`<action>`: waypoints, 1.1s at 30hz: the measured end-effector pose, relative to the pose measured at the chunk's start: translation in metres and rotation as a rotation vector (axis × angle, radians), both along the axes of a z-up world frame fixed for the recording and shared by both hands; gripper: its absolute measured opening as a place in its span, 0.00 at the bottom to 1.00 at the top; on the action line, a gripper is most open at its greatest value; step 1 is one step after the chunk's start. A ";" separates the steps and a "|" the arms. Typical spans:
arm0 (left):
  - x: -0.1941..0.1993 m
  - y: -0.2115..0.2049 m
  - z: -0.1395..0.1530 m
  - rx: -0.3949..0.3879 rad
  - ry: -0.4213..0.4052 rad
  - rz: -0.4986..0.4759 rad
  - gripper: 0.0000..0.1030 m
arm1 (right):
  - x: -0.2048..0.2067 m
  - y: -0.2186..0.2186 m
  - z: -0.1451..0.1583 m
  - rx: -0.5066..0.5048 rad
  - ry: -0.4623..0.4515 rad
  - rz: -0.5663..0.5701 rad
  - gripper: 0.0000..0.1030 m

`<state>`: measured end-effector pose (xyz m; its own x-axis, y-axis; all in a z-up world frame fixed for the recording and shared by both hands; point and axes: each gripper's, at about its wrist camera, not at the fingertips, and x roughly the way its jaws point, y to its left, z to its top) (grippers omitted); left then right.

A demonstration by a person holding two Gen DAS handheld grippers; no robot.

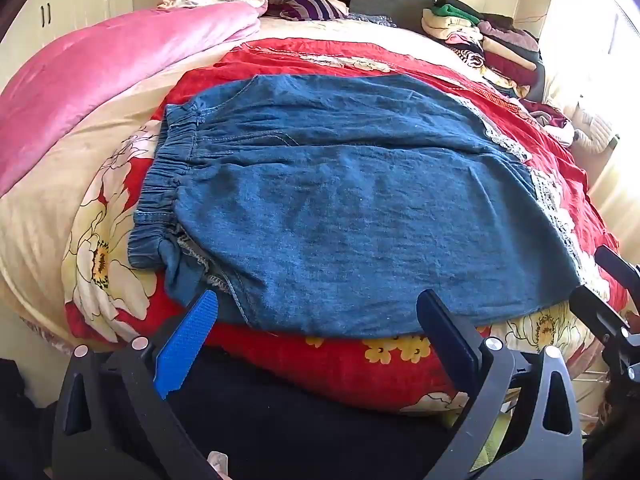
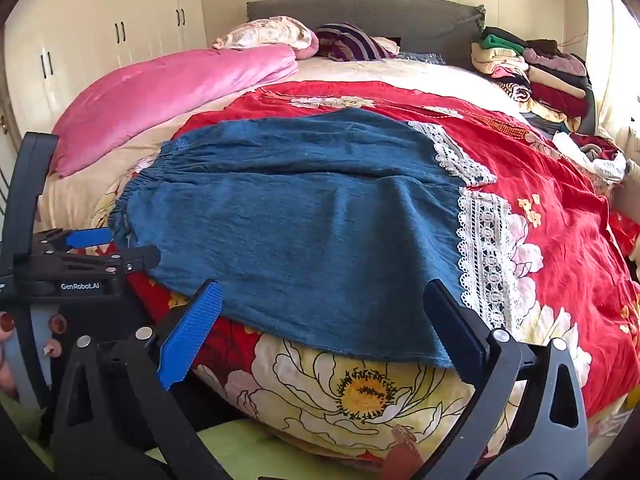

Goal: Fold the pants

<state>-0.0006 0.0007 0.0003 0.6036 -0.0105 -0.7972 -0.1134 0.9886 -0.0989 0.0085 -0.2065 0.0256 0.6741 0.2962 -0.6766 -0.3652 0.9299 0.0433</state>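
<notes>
Blue denim pants [image 1: 340, 200] lie flat on the red floral bedspread [image 1: 340, 364]. Their elastic waistband [image 1: 164, 184] is at the left and the white lace cuffs [image 2: 484, 248] at the right. The near leg partly overlaps the far one. My left gripper [image 1: 318, 296] is open at the pants' near edge toward the waistband, with nothing between its fingers. My right gripper [image 2: 323, 286] is open too, hovering over the near edge closer to the cuffs. The left gripper [image 2: 120, 248] also shows at the left of the right wrist view, and the right gripper [image 1: 600, 284] at the right edge of the left wrist view.
A pink quilt [image 2: 168, 92] lies along the bed's left side. Folded clothes [image 2: 536, 72] are piled at the back right by the grey headboard [image 2: 380, 16]. A striped pillow [image 2: 352, 42] sits at the head. White wardrobes [image 2: 100, 40] stand on the left.
</notes>
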 end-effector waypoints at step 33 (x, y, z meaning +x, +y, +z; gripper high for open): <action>-0.008 -0.003 0.010 0.003 -0.019 -0.005 0.96 | -0.003 0.001 0.001 0.009 -0.007 0.018 0.92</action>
<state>-0.0086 -0.0018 0.0106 0.6183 -0.0107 -0.7859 -0.1070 0.9894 -0.0977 0.0057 -0.2052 0.0268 0.6730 0.3145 -0.6695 -0.3822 0.9227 0.0493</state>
